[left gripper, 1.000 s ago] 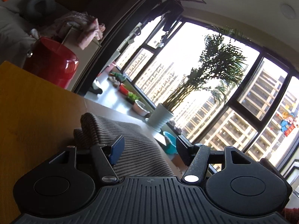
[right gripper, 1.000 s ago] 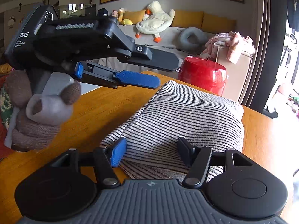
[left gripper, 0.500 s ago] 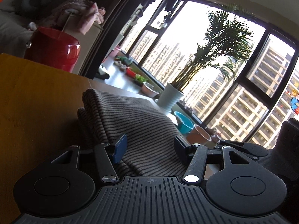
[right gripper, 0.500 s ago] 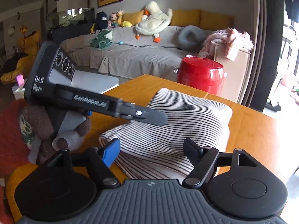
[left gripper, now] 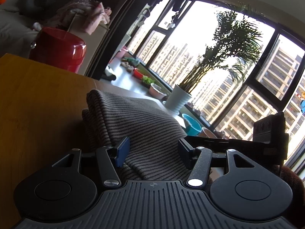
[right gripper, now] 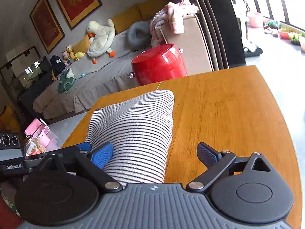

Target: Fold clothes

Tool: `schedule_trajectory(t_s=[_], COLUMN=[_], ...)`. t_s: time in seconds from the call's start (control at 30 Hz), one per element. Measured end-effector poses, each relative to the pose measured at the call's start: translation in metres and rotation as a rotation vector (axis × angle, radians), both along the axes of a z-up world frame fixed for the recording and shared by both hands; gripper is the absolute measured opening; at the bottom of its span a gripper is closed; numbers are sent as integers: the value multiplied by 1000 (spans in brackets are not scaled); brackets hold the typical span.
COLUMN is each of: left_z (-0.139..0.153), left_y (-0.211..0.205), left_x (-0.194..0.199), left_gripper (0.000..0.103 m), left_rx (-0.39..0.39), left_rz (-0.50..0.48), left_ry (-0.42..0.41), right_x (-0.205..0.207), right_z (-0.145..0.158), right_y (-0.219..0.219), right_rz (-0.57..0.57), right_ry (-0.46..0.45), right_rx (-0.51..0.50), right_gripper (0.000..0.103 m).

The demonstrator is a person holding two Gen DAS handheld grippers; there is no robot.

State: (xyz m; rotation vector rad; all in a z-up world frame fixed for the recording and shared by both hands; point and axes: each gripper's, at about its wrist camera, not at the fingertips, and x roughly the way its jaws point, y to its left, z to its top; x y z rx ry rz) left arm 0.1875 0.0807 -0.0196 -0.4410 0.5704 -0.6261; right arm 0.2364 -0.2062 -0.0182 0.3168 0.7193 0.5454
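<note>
A black-and-white striped garment (right gripper: 135,131) lies folded in a thick bundle on the wooden table (right gripper: 225,114). It also shows in the left wrist view (left gripper: 137,126), dark against the window light. My left gripper (left gripper: 152,150) is open, its jaws either side of the garment's near edge. My right gripper (right gripper: 154,156) is open over the garment's near end, its blue left finger (right gripper: 101,154) against the fabric and its right finger over bare wood. The left gripper's body (right gripper: 22,162) reaches in at the left of the right wrist view. The right gripper's body (left gripper: 266,139) shows at the right of the left wrist view.
A red container (right gripper: 160,64) stands just beyond the table's far edge, also in the left wrist view (left gripper: 59,47). A grey sofa (right gripper: 91,80) with plush toys lies behind. A potted palm (left gripper: 179,99) and bowls stand by the window.
My right gripper has swung right and tilted, so the garment now sits left of its centre. My left gripper has dropped lower at the garment's edge. The right gripper's body has come further into the left view.
</note>
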Motion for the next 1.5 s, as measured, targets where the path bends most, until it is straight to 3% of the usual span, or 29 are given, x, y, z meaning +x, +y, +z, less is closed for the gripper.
schedule_trajectory(t_s=[0.2, 0.27, 0.3, 0.4, 0.5, 0.6, 0.8, 1.1, 1.33, 1.4, 1.5], left_z=[6, 12, 15, 21, 23, 18, 13, 4, -1, -1, -2], left_y=[5, 10, 12, 17, 15, 4, -8, -3, 1, 2, 3], left_x=[-4, -9, -11, -15, -9, -2, 2, 2, 2, 2, 1], left_gripper=[61, 72, 85, 88, 87, 78, 78, 85, 87, 87, 87], left_rx=[38, 68, 97, 136, 156, 214, 242, 217, 190, 187, 189], left_rz=[38, 76, 103, 146, 170, 171, 158, 156, 157, 158, 164], left_ry=[39, 47, 40, 32, 80, 124, 144, 151, 154, 154, 153], right_x=[13, 14, 14, 12, 8, 4, -6, -34, -45, -50, -63], right_z=[-21, -24, -25, -27, -27, -27, -27, -11, -8, -9, 7], right_y=[3, 3, 3, 3, 2, 0, -11, -26, -11, -4, -2], right_rz=[35, 51, 59, 77, 74, 69, 50, 57, 163, 184, 200], right_ry=[34, 34, 32, 20, 10, 6, 19, -27, -9, -5, -86], right_rx=[105, 114, 119, 130, 134, 134, 138, 70, 58, 40, 40], right_gripper=[98, 95, 92, 90, 90, 90, 92, 93, 93, 87, 75])
